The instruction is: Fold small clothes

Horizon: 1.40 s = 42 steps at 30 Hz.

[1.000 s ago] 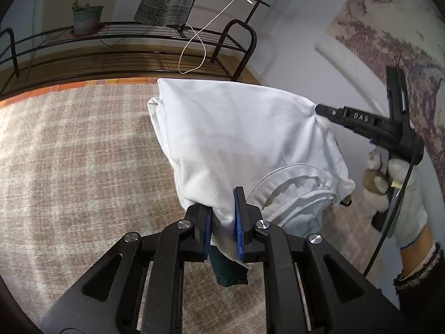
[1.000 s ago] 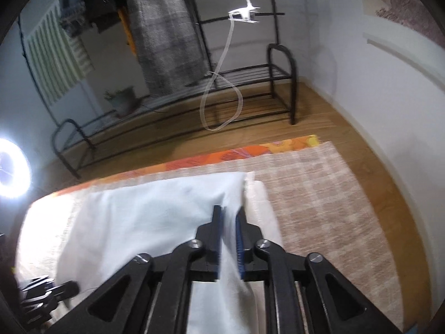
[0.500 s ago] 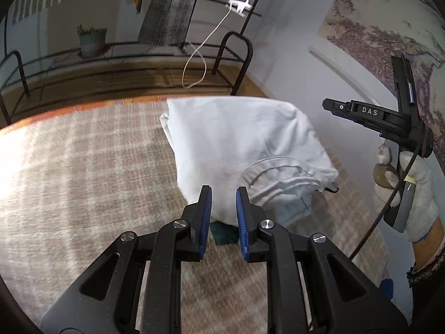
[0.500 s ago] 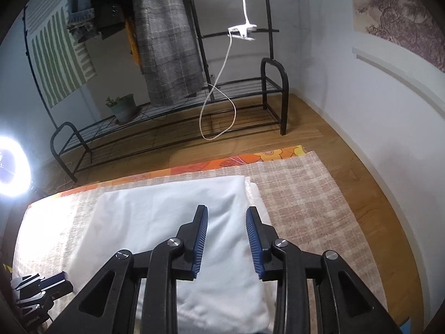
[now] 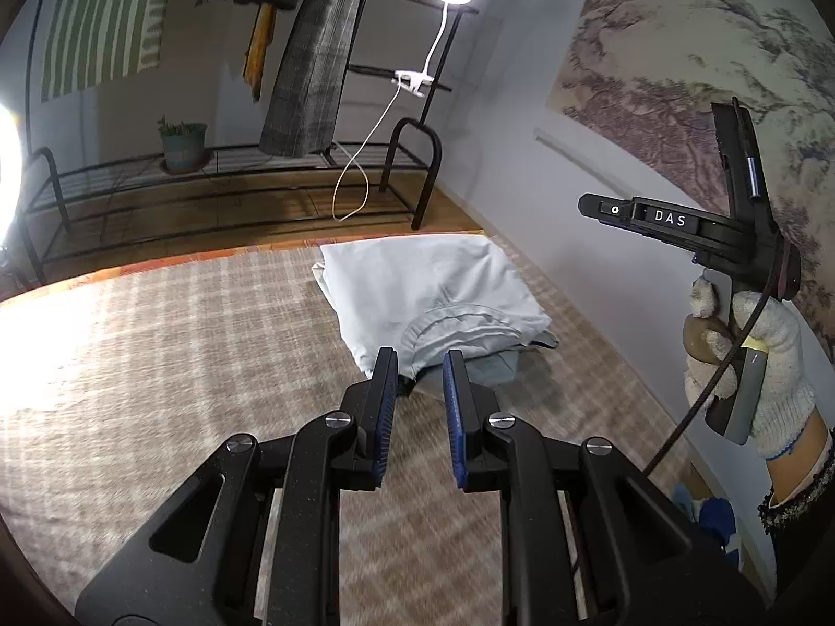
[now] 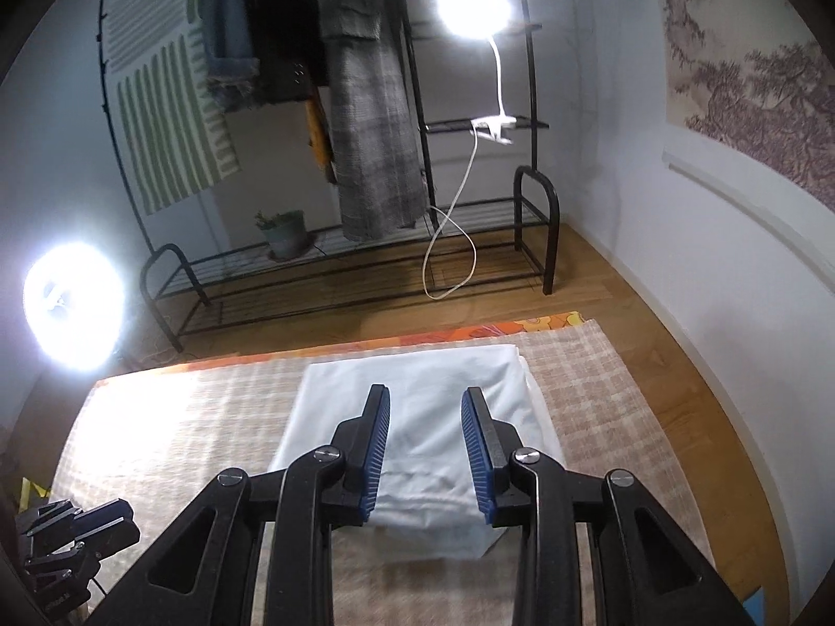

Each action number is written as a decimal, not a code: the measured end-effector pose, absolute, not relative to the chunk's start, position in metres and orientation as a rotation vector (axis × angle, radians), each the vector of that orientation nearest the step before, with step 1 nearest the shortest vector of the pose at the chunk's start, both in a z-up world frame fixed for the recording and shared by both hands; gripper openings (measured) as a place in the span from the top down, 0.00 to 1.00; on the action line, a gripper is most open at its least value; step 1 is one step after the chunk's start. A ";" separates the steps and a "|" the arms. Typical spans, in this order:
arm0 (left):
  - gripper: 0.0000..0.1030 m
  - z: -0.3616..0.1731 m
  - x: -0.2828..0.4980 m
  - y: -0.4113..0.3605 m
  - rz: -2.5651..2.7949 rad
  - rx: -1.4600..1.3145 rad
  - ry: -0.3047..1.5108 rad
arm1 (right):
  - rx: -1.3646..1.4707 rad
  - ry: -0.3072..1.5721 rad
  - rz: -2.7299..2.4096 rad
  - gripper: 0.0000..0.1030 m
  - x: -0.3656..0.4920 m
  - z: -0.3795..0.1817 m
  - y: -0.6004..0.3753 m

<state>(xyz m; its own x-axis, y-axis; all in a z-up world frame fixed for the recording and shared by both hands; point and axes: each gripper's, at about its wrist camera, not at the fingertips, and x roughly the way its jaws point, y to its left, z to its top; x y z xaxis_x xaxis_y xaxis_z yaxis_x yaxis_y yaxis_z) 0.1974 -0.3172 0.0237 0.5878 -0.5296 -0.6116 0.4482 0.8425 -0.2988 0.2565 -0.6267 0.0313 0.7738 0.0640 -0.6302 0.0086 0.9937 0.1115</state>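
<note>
A white garment (image 5: 428,292) lies folded on the checked beige cloth (image 5: 156,365), its collar facing my left gripper; a darker cloth edge peeks out beneath it. It also shows in the right wrist view (image 6: 417,417) as a neat rectangle. My left gripper (image 5: 417,365) is open and empty, just short of the garment's near edge. My right gripper (image 6: 425,401) is open and empty, raised above the garment. The right gripper's body (image 5: 730,240) shows in the left wrist view, held by a gloved hand at the right.
A black metal rack (image 6: 355,261) with a potted plant (image 6: 284,232), hanging clothes and a clip lamp (image 6: 472,8) stands beyond the cloth. A bright ring light (image 6: 73,308) is at the left. A wall runs along the right. The left gripper's body (image 6: 68,542) shows at bottom left.
Both grippers let go of the white garment, opened and pulled back and up. The garment now lies flat and folded on the cloth.
</note>
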 end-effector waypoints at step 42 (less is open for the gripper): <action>0.02 0.004 0.081 -0.205 -0.382 0.044 0.610 | 0.115 0.507 -0.202 0.00 0.080 0.004 -0.494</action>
<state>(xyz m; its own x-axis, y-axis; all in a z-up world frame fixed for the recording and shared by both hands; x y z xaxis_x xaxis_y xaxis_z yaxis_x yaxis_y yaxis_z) 0.0806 -0.2051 0.0036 0.7521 -0.3368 -0.5665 0.3627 0.9292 -0.0709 0.0798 -0.4937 0.0042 0.8549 -0.1635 -0.4923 0.2205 0.9736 0.0596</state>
